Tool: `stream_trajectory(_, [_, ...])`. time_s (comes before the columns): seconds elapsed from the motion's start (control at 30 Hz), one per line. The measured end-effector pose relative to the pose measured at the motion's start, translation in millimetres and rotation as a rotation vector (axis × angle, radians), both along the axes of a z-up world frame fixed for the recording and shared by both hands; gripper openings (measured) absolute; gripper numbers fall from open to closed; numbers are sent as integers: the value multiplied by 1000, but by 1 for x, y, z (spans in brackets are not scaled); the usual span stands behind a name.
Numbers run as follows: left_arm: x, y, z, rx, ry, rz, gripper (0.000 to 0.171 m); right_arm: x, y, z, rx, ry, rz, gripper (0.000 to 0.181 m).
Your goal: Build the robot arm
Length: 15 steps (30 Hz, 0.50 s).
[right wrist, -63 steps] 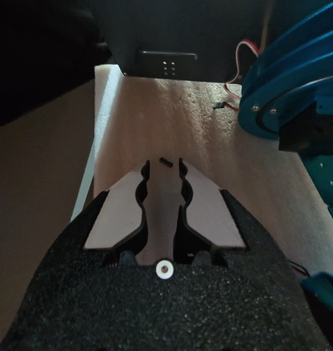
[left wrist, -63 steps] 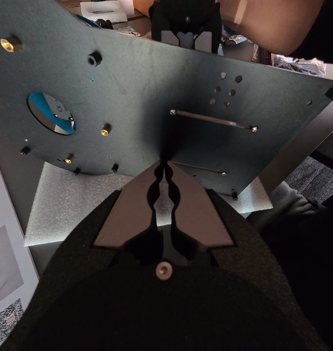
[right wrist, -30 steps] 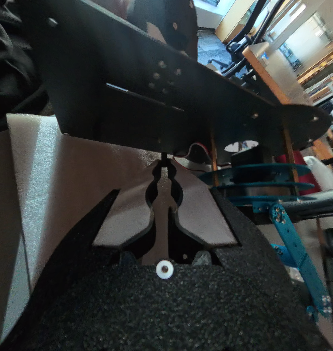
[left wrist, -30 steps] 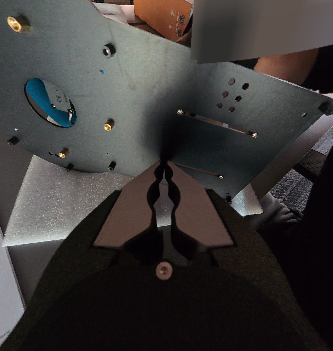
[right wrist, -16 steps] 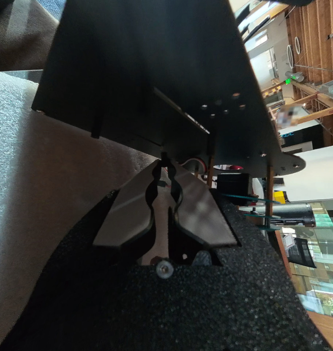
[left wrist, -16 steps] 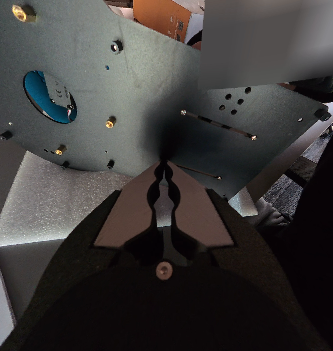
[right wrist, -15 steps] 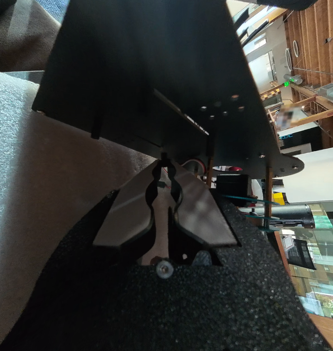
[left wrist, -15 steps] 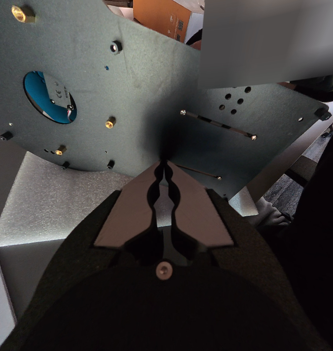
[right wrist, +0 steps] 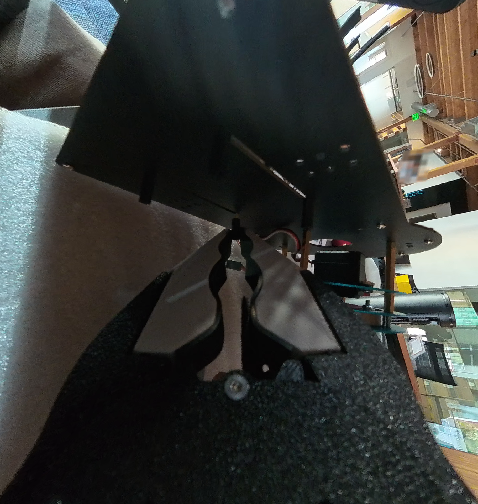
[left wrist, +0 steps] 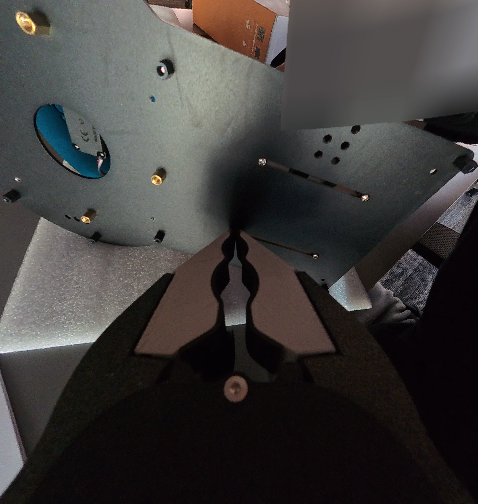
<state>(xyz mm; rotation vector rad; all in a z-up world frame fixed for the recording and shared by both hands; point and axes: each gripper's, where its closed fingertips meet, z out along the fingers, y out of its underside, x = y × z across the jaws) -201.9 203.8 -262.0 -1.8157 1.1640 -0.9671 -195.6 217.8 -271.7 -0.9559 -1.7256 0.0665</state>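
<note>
Tilting up off a white foam sheet [left wrist: 77, 289], a dark metal plate [left wrist: 194, 114] is standing nearly on edge, its long axis running from beyond the left fingertips across to well right of them, the far right corner [left wrist: 462, 163] pointing out past the tabletop [left wrist: 412, 218]. The left gripper [left wrist: 235, 235] is pinching the plate's lower edge, its fingers [left wrist: 202, 294] drawn together to a thin slit with the plate's rim between the tips. Left of those fingers, brass standoffs [left wrist: 158, 178] are sticking out of the plate, and a round cutout [left wrist: 71, 141] is showing blue parts behind it, one bearing small printed marks. An orange box [left wrist: 232, 27] with printing is sitting far beyond the plate.

From the other side, the right gripper [right wrist: 236, 237] is gripping a small black standoff [right wrist: 235, 225] that is touching the plate's [right wrist: 218, 95] dark underside just above the fingertips, its fingers [right wrist: 188, 302] narrowed around the post. Red and white wires [right wrist: 284, 237] are looping just right of the tips.
</note>
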Motion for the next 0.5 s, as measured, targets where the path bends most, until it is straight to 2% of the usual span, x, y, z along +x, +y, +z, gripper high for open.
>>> stream_trajectory(0.23, [0, 0, 0, -4, -7, 7, 0, -2, -1, 1, -33, 23, -11, 4])
stream_trajectory(0.5, [1, 0, 0, -1, -8, 10, 0, -2, -4, 0, -596, 75, -21, 4])
